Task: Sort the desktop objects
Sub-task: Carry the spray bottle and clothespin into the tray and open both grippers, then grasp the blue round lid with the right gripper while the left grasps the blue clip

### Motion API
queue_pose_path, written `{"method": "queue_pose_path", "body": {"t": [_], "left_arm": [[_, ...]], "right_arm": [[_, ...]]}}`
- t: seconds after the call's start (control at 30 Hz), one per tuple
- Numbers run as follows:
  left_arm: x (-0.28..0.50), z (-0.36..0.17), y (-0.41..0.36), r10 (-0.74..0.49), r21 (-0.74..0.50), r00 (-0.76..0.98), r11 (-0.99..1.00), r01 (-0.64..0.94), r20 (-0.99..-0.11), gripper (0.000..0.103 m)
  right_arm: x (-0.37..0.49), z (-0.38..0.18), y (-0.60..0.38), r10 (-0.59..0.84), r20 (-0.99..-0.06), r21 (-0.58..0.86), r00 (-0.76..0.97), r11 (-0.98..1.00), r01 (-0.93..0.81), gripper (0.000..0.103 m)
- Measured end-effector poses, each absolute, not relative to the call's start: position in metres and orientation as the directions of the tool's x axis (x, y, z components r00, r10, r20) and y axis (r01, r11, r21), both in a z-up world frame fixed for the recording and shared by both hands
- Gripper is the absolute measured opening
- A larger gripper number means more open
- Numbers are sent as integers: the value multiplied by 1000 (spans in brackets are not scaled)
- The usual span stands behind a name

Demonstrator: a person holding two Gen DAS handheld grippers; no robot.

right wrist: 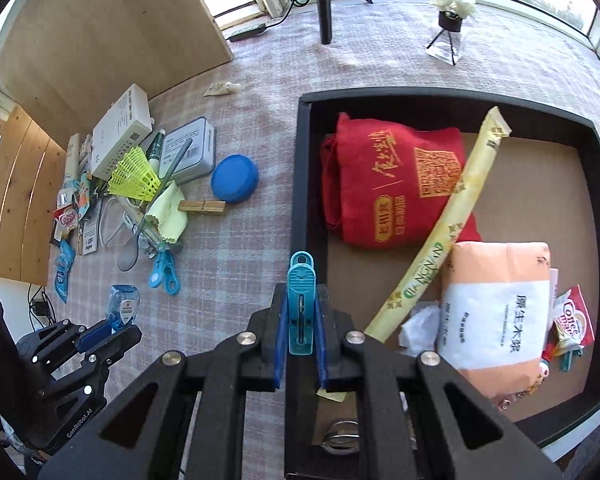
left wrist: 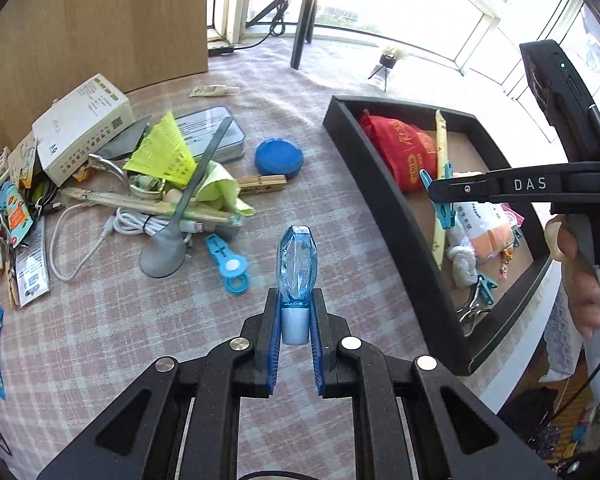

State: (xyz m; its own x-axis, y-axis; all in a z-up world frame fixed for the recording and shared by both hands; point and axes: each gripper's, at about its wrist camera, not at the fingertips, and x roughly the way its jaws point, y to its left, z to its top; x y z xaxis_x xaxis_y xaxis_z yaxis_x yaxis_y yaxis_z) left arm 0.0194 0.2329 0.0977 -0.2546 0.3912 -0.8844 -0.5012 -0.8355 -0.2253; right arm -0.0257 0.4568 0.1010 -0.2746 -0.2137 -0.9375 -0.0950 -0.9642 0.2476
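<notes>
Left wrist view: we've got the clear blue tape dispenser [left wrist: 296, 264] pinched by its white end betw. the left gripper [left wrist: 296, 320] pads, jaws nearly closed on it, body sticking out ahead of the tips and clear of the checked cloth [left wrist: 340, 140]. We judge it's held by the narrow end so it can drop nose-first into the black tray [left wrist: 384, 196] off to the gripper's right.

Right wrist view: right gripper [right wrist: 301, 320] is clamped on the teal clothes peg [right wrist: 301, 296], peg upright w/ its ring end past the tips, hanging over the tray's near-left wall; probably next in. Tray ahead-right already holds the red pouch [right wrist: 392, 184], long yellow sachet [right wrist: 452, 220] and orange tissue pack [right wrist: 496, 312], so that's the sorted side.

Unsorted pile sits ahead-left of both grippers: blue lid [left wrist: 279, 158], wooden peg [left wrist: 262, 184], grey spoon [left wrist: 168, 248], yellow shuttlecock [left wrist: 168, 152].
</notes>
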Motion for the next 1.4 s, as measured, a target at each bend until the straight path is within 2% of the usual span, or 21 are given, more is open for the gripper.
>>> {"method": "queue_pose_path", "body": {"t": [0.1, 0.27, 0.57, 0.6, 0.63, 0.67, 0.7, 0.97, 1.27, 1.4], "left_arm": [[24, 98, 272, 438, -267, -219, -800, -537, -872, 12], [48, 102, 333, 462, -268, -169, -734, -624, -871, 12], [80, 104, 401, 465, -229, -144, -654, -721, -873, 13], [81, 104, 405, 460, -223, -142, -650, -727, -877, 19], [82, 103, 407, 452, -217, -144, -653, -726, -880, 31], [82, 104, 407, 454, -213, -156, -659, -721, -877, 35], [81, 105, 406, 454, -208, -168, -666, -716, -875, 36], [45, 100, 358, 393, -202, -244, -803, -561, -887, 36], [7, 88, 270, 275, -169, -316, -930, -325, -908, 36], [-4, 80, 237, 233, -161, -326, -959, -232, -916, 36]], "right_arm": [[-15, 105, 497, -170, -936, 225, -309, -963, -151, 12], [17, 113, 562, -95, -937, 188, -335, -948, -257, 12], [52, 112, 631, -22, -942, 152, -335, -918, -367, 13], [55, 113, 633, -29, -939, 156, -342, -923, -351, 19], [55, 113, 633, -24, -941, 146, -338, -929, -341, 25], [55, 113, 632, -4, -940, 127, -342, -933, -337, 39], [55, 116, 631, 11, -934, 116, -357, -936, -333, 45], [31, 128, 588, -24, -920, 111, -391, -973, -203, 45], [-25, 138, 492, -124, -910, 121, -395, -992, 31, 45], [-55, 136, 444, -150, -915, 109, -375, -986, 128, 53]]}}
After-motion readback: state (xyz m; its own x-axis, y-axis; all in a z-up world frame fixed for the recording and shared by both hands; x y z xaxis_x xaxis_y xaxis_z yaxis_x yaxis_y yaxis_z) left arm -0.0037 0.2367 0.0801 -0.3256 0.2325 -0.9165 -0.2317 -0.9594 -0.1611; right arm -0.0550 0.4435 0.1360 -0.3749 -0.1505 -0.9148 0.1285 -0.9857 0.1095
